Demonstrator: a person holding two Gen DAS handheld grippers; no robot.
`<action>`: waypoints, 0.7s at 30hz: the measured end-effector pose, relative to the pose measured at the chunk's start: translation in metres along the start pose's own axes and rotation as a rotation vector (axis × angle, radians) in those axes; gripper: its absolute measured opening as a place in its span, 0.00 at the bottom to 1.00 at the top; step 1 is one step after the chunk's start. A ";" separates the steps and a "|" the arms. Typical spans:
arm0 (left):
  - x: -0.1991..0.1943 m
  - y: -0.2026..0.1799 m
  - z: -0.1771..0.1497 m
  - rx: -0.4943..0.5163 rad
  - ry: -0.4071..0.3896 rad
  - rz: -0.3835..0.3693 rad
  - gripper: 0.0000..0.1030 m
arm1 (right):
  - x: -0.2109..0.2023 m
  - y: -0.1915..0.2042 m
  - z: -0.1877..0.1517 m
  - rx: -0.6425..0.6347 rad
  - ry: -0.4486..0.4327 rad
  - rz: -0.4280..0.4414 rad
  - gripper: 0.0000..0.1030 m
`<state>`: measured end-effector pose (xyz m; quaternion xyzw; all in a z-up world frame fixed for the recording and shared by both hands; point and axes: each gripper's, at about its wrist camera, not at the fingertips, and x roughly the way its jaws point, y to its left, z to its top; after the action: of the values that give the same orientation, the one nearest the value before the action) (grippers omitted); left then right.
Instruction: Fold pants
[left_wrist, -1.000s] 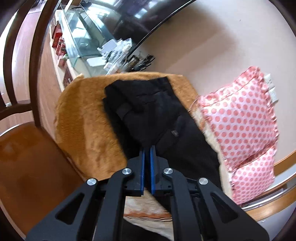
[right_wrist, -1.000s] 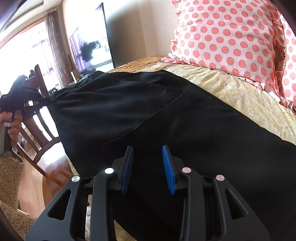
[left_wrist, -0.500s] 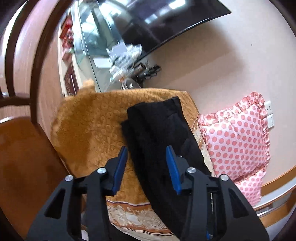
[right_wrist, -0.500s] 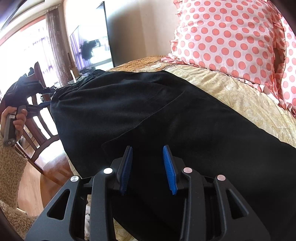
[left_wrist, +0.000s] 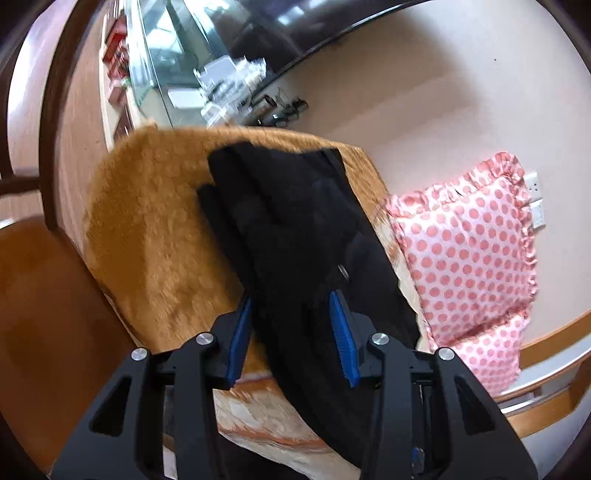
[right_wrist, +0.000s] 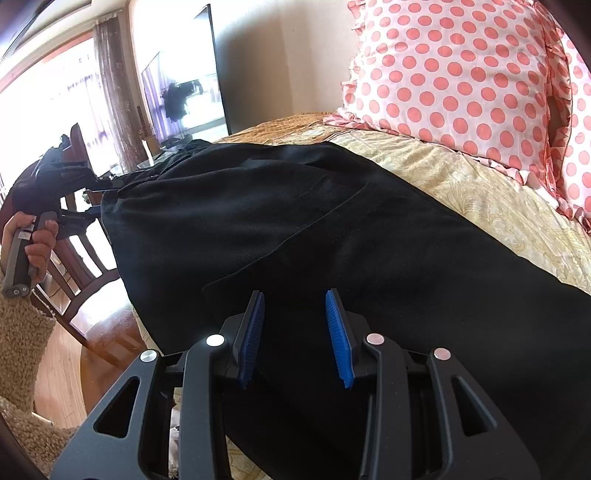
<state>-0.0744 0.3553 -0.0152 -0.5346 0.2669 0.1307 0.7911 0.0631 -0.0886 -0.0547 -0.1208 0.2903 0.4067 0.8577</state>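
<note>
The left gripper (left_wrist: 291, 325), clamped shut a second ago, has been opened; the black pants (left_wrist: 295, 236) now lie unpinched between its fingers. The right gripper (right_wrist: 295, 332) is held part-open above the pants, gripping nothing.

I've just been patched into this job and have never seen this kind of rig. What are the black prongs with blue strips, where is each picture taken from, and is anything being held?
No robot here: a person holds a two-finger gripper in each hand, each with a camera looking along its fingers. One picture is from the left gripper, the other from the right gripper; the right view also shows the left one in the person's hand. Black pants lie on a gold bedspread beside a polka-dot pillow. The left jaws have just opened and now straddle the pants without pinching. The right jaws are open too, so nothing is held.
</note>
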 end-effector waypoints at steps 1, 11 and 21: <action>0.002 0.001 -0.002 -0.017 0.015 -0.030 0.41 | 0.000 0.000 0.000 -0.001 -0.001 0.001 0.36; -0.001 0.018 0.021 -0.090 -0.071 0.004 0.31 | -0.007 0.000 -0.005 -0.001 -0.017 0.007 0.50; -0.006 -0.045 0.018 0.183 -0.161 0.126 0.07 | -0.067 -0.026 -0.030 0.054 -0.118 0.016 0.63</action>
<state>-0.0525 0.3543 0.0285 -0.4303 0.2462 0.1980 0.8456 0.0377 -0.1605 -0.0393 -0.0713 0.2509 0.4120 0.8731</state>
